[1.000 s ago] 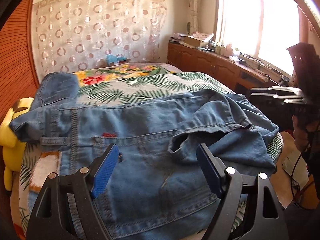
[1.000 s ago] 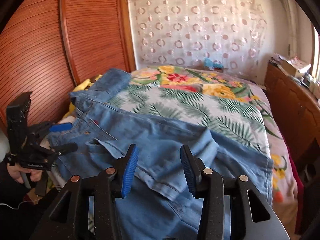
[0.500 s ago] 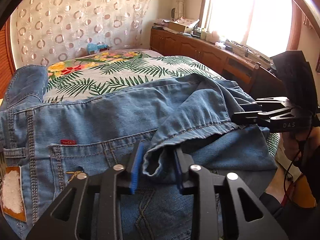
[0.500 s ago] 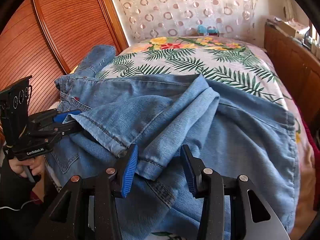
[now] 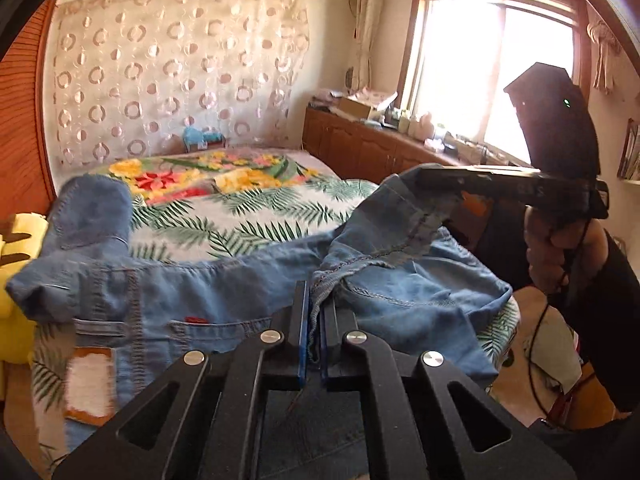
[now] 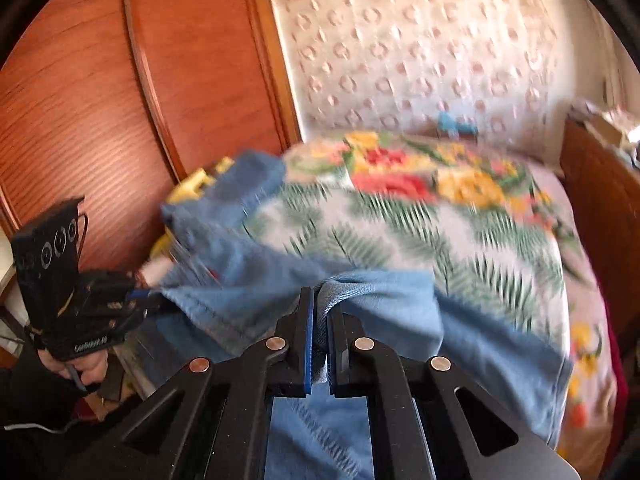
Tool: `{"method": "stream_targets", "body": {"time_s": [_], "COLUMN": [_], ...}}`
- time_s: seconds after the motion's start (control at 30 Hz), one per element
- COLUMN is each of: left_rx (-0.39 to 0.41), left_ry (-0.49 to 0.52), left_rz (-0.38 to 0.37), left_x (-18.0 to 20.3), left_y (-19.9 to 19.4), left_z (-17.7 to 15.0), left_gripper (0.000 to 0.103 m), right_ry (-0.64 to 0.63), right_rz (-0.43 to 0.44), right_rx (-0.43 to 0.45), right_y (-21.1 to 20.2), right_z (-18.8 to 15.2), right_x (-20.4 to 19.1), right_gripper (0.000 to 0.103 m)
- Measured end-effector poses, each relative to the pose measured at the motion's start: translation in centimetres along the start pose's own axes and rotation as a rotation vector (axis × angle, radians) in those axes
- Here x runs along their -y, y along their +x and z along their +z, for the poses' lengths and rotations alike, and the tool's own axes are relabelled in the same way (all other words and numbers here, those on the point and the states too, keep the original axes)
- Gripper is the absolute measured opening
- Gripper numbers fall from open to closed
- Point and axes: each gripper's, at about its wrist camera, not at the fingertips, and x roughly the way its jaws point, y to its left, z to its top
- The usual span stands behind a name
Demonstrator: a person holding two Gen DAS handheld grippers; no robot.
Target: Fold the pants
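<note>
- Underneath everything, a bed [image 5: 256, 220] with a leaf-and-flower cover fills the room between a wooden wardrobe [image 6: 120, 100] and a low cabinet [image 5: 360, 144] below the window [image 5: 492, 68].
- Next in size, the jeans [image 5: 192, 292] lie spread across the near end of the bed, waistband at the left by a yellow soft toy [image 5: 16, 248], one leg folded back over the rest.
- On that leg, the hem [image 5: 360, 264] is lifted off the bed as a ridge strung between the two tools.
- At its left end, the left gripper [image 5: 314, 304] has just closed, its jaws now pinching the hem.
- At the other end, the right gripper [image 6: 320, 312] has likewise just closed on the hem, denim bunched between its blue pads.
</note>
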Motion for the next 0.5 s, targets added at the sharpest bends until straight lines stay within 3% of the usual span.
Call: {"method": "stream_targets", "body": {"time_s": [0.17, 0.3, 0.5], "left_rx": [0.041, 0.061, 0.055], "left_ry": [0.001, -0.013, -0.054], "left_rz": [0.052, 0.087, 0.139], "left_x": [-0.8, -1.9, -3.8], "left_y": [-3.8, -6.0, -7.7], "left_z": [0.5, 0.0, -1.9], "left_gripper": [0.005, 0.005, 0.005], "right_ry": [-0.078, -0.123, -0.160], "right_rz": [0.039, 0.075, 0.124], "right_rx": [0.072, 0.094, 0.080], "right_y": [-1.3, -1.6, 1.8], "right_z": [3.2, 3.8, 5.1], "right_x": [-3.0, -5.2, -6.5], "right_gripper": [0.005, 0.005, 0.005]}}
